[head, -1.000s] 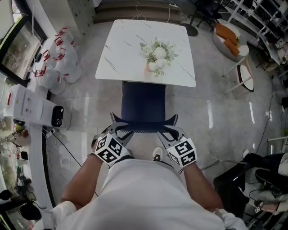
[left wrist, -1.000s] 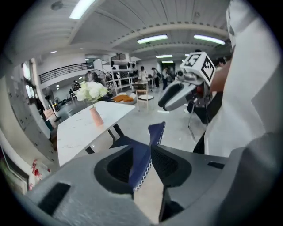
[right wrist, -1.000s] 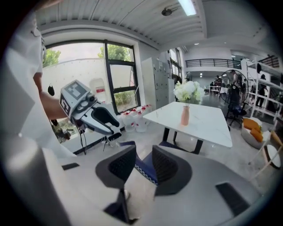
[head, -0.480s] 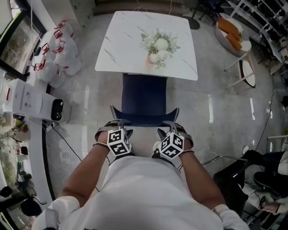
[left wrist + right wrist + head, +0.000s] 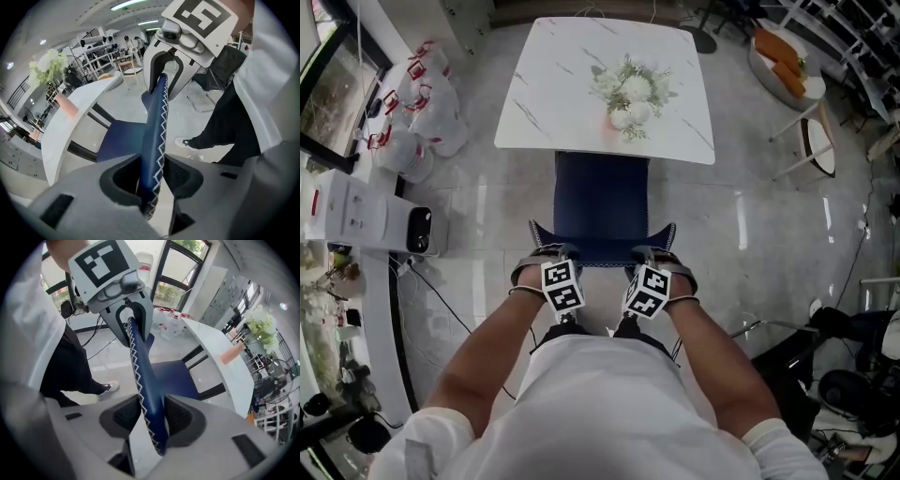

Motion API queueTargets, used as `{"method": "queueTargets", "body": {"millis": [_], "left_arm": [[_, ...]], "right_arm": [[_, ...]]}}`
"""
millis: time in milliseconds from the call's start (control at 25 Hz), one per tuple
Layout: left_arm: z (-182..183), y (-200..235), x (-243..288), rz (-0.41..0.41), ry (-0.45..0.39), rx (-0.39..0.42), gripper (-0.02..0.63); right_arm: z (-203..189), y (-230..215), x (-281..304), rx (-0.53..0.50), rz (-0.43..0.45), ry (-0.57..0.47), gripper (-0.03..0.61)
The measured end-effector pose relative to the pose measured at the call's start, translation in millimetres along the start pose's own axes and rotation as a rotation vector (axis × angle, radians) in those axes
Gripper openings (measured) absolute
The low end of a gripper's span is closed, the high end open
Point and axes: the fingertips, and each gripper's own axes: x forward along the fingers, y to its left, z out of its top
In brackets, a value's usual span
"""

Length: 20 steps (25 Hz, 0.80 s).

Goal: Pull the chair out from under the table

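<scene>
Straddling the navy chair's backrest [image 5: 600,251], the left claw [image 5: 544,257] stands released, its pads not clamping. The right claw [image 5: 656,257] is opening around the same edge. That edge runs claw to claw, equally near both. The seat [image 5: 602,197] lies beyond them, its far end under the counter [image 5: 553,94].

The white marbled bench [image 5: 553,84] carries pale flowers [image 5: 630,94] towards its near edge. On the glossy grey floor [image 5: 750,234] stand a blue chair [image 5: 600,202] and white bags [image 5: 422,108].
</scene>
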Motion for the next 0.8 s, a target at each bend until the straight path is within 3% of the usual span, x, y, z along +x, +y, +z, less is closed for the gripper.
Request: {"method": "queueTargets", "body": {"millis": [160,360,800], "left_arm": [[-6.7,-1.5,13.9,-0.033,0.04,0.01,0.141],[-9.6,0.6,27.5,-0.026,0.079,0.027,0.141],[-9.3,0.7,30.4,-0.026,0.051,0.039,0.122]], "right_arm": [[-6.0,6.1,16.9,-0.062,0.033,0.055,0.17],[-11.2,4.7,34.3,-0.13,-0.007,0.094,0.167],[-11.4,3.0,41.6,-0.113,-0.004,0.088,0.131]]}}
